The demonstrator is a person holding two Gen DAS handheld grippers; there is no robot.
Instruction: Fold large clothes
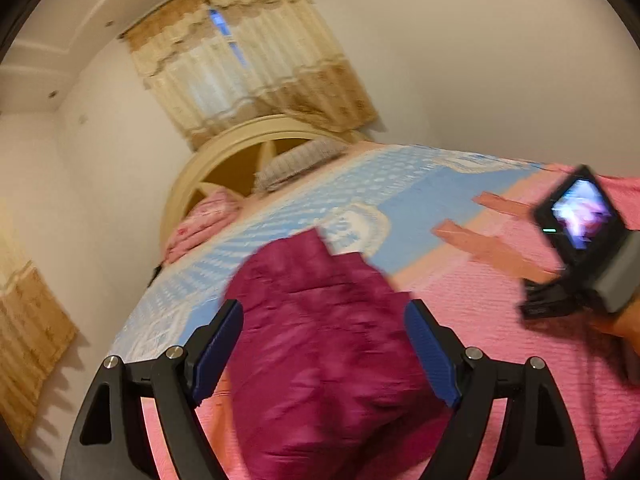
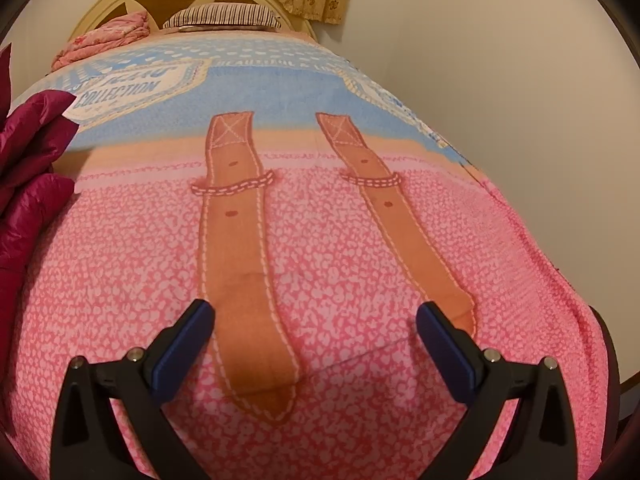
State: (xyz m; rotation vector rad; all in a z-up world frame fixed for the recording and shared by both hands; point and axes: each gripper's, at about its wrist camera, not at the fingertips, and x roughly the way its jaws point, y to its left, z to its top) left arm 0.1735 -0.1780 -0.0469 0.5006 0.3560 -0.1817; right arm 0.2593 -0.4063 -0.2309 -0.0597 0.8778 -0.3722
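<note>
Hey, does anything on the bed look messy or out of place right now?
Only the magenta puffer jacket: it lies bunched and wrinkled on the bedspread, not folded flat. The bedspread itself looks smooth, and nothing appears spilled or damaged.

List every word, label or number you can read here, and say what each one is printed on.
"COLLECTION": on the white badge printed on the bedspread, right wrist view.
The line above it on that badge: too distorted to read.
Small lettering along the blue band near the pillow: too small to read.
Left wrist view: the print is blurred; the camera screen shows no readable text.
</note>
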